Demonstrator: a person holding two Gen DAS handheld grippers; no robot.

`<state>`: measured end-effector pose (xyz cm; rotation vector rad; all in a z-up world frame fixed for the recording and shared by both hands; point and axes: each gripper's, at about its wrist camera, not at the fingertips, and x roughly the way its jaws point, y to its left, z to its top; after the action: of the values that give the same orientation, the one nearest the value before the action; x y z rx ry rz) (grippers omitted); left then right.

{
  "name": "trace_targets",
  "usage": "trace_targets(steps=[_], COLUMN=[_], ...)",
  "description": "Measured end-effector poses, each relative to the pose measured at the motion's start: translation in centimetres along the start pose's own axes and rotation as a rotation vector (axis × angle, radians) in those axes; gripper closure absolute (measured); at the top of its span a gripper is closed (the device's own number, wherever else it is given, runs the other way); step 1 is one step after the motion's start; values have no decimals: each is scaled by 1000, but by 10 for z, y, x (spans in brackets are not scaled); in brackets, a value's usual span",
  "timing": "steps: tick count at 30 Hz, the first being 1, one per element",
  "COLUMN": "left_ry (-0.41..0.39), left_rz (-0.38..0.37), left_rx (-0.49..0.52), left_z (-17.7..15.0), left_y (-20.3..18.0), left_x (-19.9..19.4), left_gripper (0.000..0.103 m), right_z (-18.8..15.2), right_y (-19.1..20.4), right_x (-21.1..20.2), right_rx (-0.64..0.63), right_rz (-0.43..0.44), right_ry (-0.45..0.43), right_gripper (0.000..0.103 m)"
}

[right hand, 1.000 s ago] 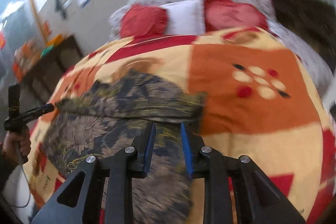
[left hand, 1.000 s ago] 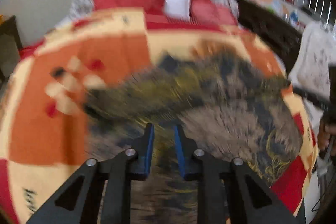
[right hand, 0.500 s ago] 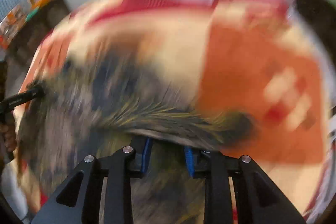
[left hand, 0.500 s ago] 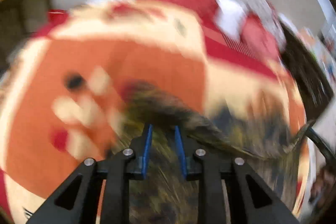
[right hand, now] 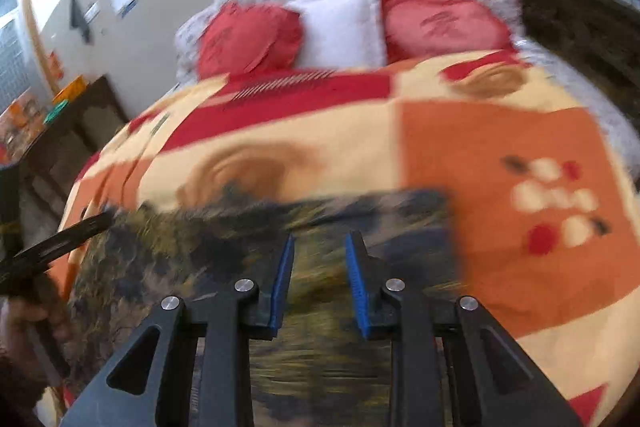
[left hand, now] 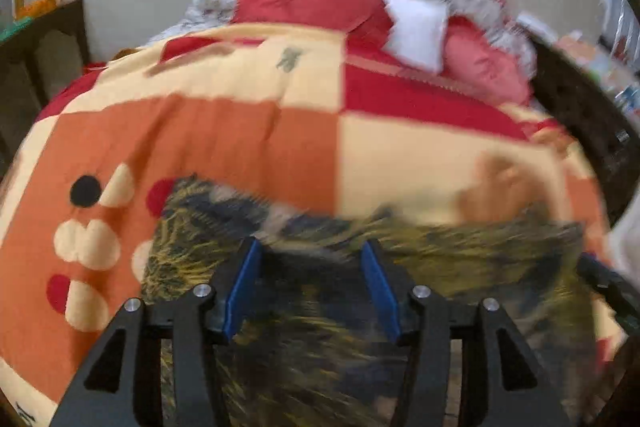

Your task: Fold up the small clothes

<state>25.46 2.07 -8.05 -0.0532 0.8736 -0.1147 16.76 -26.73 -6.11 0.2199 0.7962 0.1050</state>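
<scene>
- The left gripper (left hand: 311, 287) has its blue-padded jaws spread wide with nothing between them; it hangs just above the dark patterned garment (left hand: 360, 267), which looks to lie loose below rather than pinched.
- The right gripper (right hand: 319, 281) is also parted, though less widely, and it too grips nothing; the same garment (right hand: 248, 251) shows through the gap between the pads.
- That garment, a dark cloth with yellow and grey markings, lies on the near end of the bed, spread over the orange, cream and red blanket (left hand: 240, 131). Its far edge runs fairly straight across both views, which to me looks like a fold line, though blur keeps me from being sure.
- My read is that a fold is laid down and both claws are free, between one fold and the next.
- The next move, I'd judge, calls for each claw to come down on an edge or corner of the cloth, close on a single doubled layer without catching the blanket, and carry it across evenly.
- Further off sit two red cushions (right hand: 248, 39) and a white pillow (right hand: 340, 27) at the head of the bed, well apart from the work.
</scene>
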Motion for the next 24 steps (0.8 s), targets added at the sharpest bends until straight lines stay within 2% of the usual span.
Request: trace_targets(steps=[1,4,5,7,9,12,15,19,22,23,24], left_ry=[14,-42,-62,-66,-55,-42,-36,-35,-32,-29,-28], left_rz=[1,-115,-126,-154,-139,-119,-112,-110,-111,-109,-106], left_rx=[-25,-155,-194,-272,-260,-214,-203,-200,-195,-192,-186], left_z=[-6,-24,-27,-30,-26,-22,-20,-20,-21,-21,-20], left_y=[9,43,50,63,58,48,45,46,48,47,46], left_x=[7,2,-1,3,8,13,13,13,13,13,13], left_gripper=[47,48,49,50,49,39,38,37,35,34,33], right_z=[-3,1,3,3,2,0,-2,-12,-41,-56,-69], right_y=[11,24,19,10,11,14,15,22,10,4,-3], right_x=[7,36,47,57,58,58,48,1,-20,-17,-13], right_rx=[-36,-106,-102,-97,-103,-108,-104,-125,-71,-65,-55], right_rz=[16,-29,-48,-26,-31,-35,-23,-121,-141,-173,-166], right_ry=[-2,20,38,23,18,15,19,-21,66,106,116], right_gripper=[75,75,81,85,85,85,85,83,77,75,75])
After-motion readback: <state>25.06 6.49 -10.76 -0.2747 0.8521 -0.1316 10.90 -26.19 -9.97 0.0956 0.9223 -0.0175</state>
